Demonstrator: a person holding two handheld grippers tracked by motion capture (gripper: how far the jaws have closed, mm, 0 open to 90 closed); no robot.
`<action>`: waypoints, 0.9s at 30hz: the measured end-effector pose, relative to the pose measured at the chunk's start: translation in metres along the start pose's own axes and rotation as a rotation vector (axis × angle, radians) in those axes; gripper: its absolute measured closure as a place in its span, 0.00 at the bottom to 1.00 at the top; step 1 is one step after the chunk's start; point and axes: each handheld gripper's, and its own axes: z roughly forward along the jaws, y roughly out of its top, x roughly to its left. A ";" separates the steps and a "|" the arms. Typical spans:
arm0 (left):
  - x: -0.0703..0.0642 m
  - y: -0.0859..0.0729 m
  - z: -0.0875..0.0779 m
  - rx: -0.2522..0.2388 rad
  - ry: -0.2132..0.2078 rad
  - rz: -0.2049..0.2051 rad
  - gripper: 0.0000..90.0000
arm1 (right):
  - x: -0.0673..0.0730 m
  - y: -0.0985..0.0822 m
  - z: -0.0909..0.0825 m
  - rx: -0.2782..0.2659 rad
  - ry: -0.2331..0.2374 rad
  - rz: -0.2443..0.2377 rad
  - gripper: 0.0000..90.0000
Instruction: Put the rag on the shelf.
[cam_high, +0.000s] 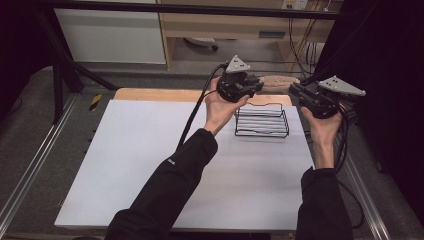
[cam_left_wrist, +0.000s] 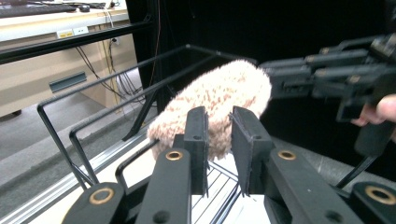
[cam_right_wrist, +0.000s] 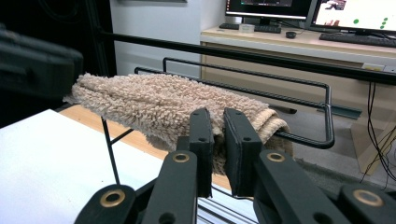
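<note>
We hold a beige fuzzy towel (cam_high: 279, 82) aloft between us, over the back edge of the black wire rack (cam_high: 262, 121) on the white table (cam_high: 125, 165). Left gripper (cam_left_wrist: 218, 135) pinches one end; right gripper (cam_right_wrist: 217, 135) is clamped on the other end.

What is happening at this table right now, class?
A person holds a two-jaw gripper in each hand. The left gripper and the right gripper each pinch one end of a rolled beige towel, holding it level above a black wire rack standing on the white table. The towel is off the table.
</note>
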 end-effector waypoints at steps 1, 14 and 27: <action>0.000 0.001 0.001 0.006 -0.003 -0.008 0.90 | 0.000 0.000 0.000 0.002 -0.001 -0.003 0.91; 0.000 -0.013 0.017 0.107 -0.018 -0.024 1.00 | 0.000 -0.005 -0.002 0.022 0.003 -0.013 0.84; 0.003 -0.026 0.027 0.132 0.006 0.015 1.00 | 0.007 0.008 -0.008 0.034 0.050 0.012 0.83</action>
